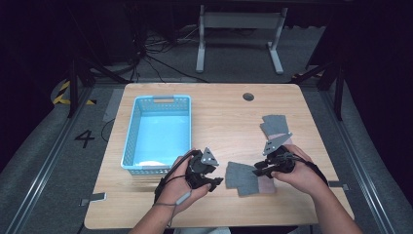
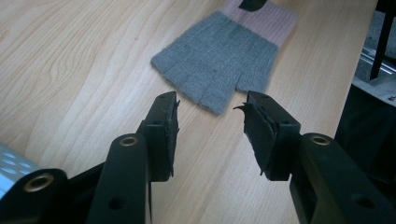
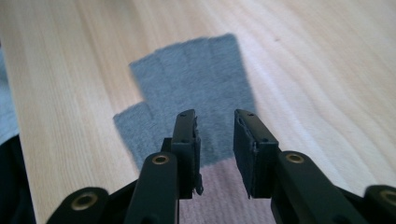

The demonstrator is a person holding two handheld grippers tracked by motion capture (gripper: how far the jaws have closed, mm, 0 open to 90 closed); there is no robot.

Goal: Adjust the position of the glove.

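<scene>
Open right claw over glove

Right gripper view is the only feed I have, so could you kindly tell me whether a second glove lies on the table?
Observer: Yes, a second grey glove lies beyond the right claw, toward the far right of the table.
Operator: Is there a container anywhere?
Observer: A blue basket stands at the left, beside the left claw.
Operator: Is that claw holding anything?
Observer: No, its jaws stand open, pointing at the near glove.
</scene>
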